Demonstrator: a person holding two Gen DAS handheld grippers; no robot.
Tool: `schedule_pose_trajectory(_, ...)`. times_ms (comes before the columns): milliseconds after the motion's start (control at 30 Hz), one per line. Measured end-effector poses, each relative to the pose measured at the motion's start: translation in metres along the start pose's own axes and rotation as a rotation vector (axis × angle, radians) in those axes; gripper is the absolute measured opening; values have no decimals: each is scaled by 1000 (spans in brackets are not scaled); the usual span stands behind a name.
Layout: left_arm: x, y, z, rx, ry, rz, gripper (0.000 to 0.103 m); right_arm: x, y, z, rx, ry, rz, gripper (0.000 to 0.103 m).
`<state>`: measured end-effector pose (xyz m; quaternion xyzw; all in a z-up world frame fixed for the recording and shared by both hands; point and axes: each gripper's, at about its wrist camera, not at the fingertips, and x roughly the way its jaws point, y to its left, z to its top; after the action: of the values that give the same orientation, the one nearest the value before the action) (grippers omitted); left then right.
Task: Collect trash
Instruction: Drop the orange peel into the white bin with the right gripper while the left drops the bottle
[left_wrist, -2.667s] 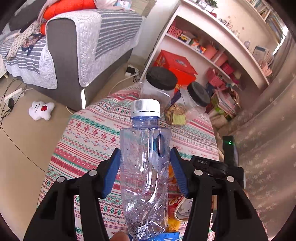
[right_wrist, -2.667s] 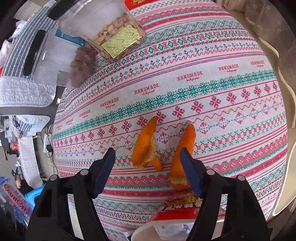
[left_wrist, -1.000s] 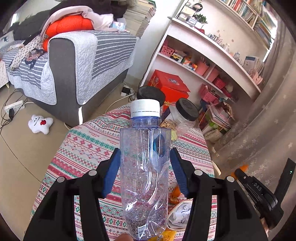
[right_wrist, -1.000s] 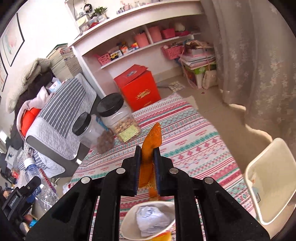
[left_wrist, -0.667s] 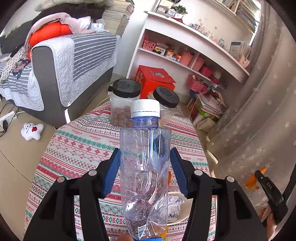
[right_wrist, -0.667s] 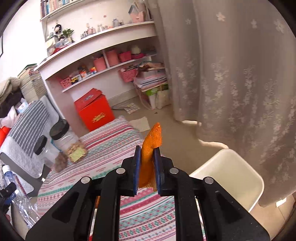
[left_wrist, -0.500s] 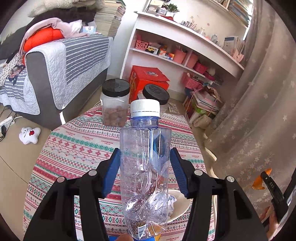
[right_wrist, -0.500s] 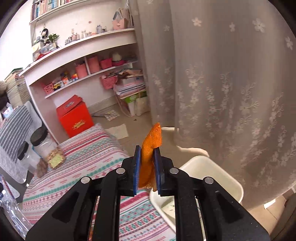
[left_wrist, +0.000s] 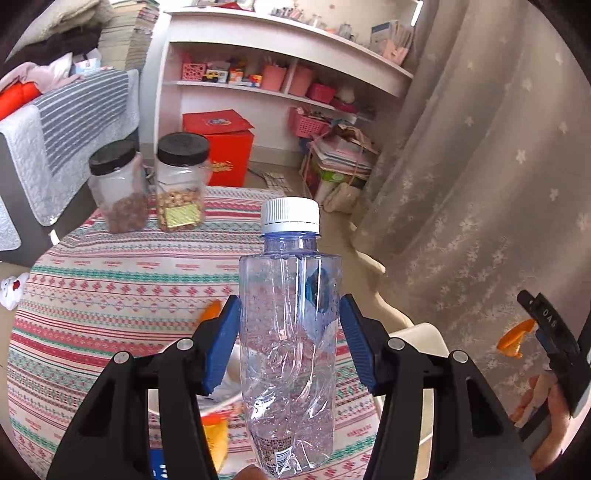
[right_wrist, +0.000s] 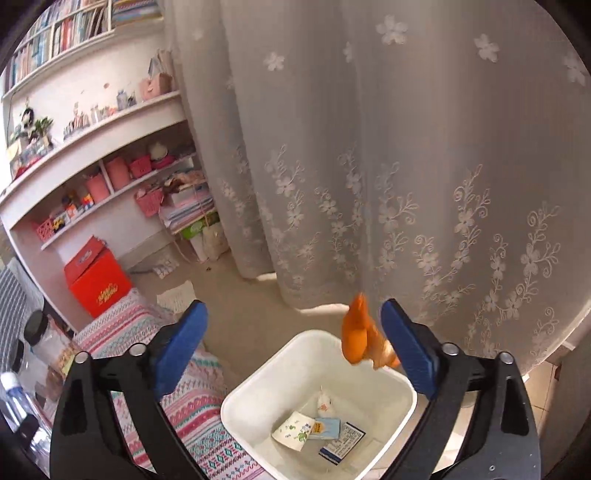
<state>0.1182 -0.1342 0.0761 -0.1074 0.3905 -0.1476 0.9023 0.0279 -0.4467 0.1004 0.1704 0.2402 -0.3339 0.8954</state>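
Orange peel (right_wrist: 356, 338) sits in the lower right of the right wrist view, close against the right-hand blue pad of the right gripper (right_wrist: 295, 350), whose jaws stand wide apart — the peel looks loose rather than pinched, though whether it clings to the pad or is falling I cannot tell. Directly below it in the frame lies the white bin (right_wrist: 402, 391), mouth open, with wrappers on its floor; the peel's long axis runs roughly upright, over the bin's far rim. The left gripper (left_wrist: 290, 339) grips a crumpled clear bottle (left_wrist: 288, 332), cap up, in the centre of its view, above the patterned tablecloth (left_wrist: 110, 280). The right one is nearer the bin. In the left view the bin is mostly hidden behind bottle and finger, and a second peel (left_wrist: 210, 310) is half covered.
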Motion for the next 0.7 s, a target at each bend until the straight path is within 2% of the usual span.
schedule_pose_trajectory(100, 19, -35, -8, 15, 41, -59, 55, -2, -11, 6, 30, -18, 3, 96)
schedule_pose_trajectory(400, 46, -123, -19, 122, 69, -131, 55, -6, -56, 23, 245, -23, 61, 96)
schedule_pose_trajectory(700, 75, -184, -28, 171, 115, -194, 55, -11, -79, 28, 306, -72, 7, 96)
